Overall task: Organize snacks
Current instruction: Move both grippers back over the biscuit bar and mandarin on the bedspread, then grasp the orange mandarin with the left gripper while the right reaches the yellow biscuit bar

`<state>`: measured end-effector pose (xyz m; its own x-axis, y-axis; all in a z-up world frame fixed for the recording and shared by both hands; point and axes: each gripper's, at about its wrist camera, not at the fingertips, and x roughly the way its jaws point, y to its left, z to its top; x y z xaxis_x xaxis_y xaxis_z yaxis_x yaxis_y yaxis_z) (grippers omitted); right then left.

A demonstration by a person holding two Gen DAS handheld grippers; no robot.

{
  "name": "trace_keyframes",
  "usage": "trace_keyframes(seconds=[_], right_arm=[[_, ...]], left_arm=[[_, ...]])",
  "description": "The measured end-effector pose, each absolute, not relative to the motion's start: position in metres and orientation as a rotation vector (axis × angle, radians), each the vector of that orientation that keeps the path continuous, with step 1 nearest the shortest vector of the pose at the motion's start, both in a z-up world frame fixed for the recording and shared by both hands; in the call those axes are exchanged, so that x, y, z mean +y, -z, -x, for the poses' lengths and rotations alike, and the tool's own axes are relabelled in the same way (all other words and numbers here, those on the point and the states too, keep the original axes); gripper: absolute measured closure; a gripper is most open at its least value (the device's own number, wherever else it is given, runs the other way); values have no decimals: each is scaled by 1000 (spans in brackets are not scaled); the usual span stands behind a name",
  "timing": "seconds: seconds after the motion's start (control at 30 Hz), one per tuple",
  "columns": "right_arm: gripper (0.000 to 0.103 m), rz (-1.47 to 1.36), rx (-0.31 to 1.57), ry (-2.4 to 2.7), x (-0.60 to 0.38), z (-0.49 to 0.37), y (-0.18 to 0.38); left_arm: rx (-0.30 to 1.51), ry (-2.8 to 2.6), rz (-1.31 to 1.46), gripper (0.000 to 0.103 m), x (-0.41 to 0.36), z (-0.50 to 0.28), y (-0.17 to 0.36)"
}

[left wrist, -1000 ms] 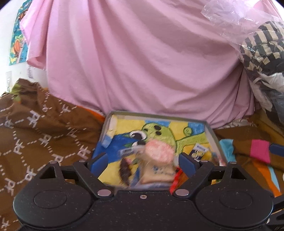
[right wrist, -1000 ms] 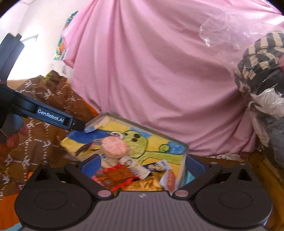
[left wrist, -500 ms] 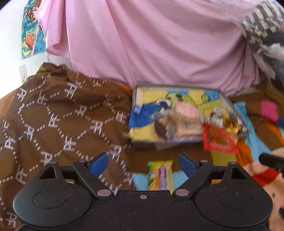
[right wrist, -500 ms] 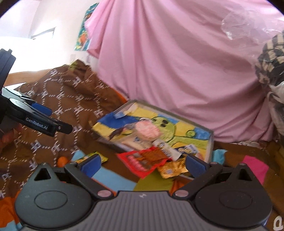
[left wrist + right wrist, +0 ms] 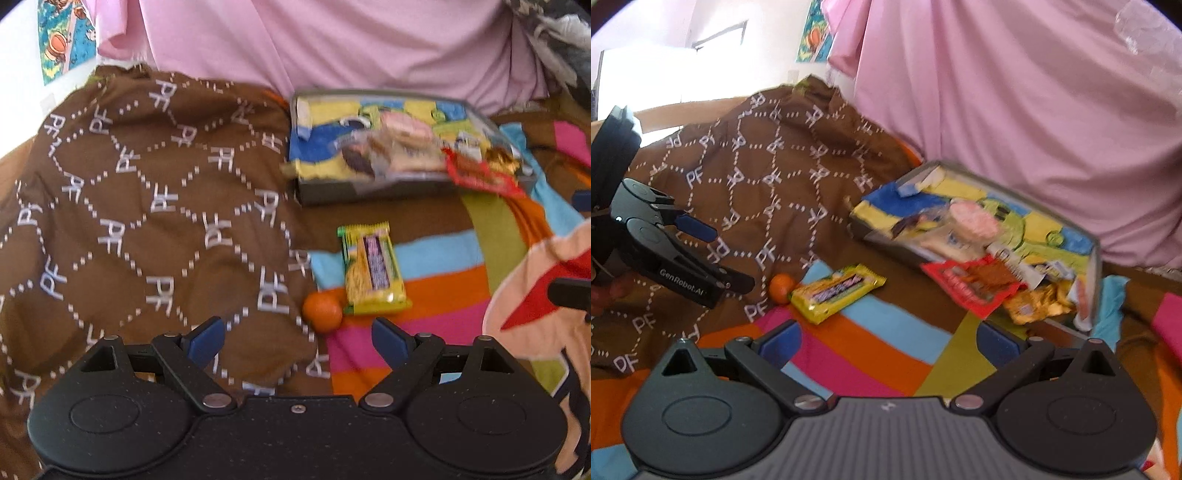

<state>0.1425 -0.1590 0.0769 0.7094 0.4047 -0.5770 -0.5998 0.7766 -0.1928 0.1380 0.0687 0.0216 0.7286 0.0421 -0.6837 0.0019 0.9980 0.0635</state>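
Hovering apart: left claw (image 5: 297, 338) and right claw (image 5: 888, 341), both wide open, empty.
Yellow snack bar (image 5: 371, 273) touches orange ball (image 5: 322, 312); tray (image 5: 1094, 258) holds remaining snacks.

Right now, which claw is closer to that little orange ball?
Left. The left claw hangs open just short of the orange ball, almost lined up with it. The right claw is open too, but the ball lies farther off to its left.

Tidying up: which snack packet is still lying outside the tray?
The yellow snack bar, flat on the striped blanket beside a small orange ball. The red packet and other wrappers sit on the tray.
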Motion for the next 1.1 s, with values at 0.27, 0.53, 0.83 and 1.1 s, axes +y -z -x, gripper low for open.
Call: trace_keyframes(seconds=[0.27,0.53,0.83,1.1], right_arm=[[0,337,645,-573,-144,-158,-59],[0,277,720,-554,-125,-174,-44],[0,198,825,-510,-99,-196,-33],[0,137,855,-457,-65,-226,-25]], left_arm=[[791,28,-138,16,65,-132,-1],[786,59,-191,16,66,-132,5],[771,81,-235,16,70,-129,7],[751,112,-275,15,70,-126,8]])
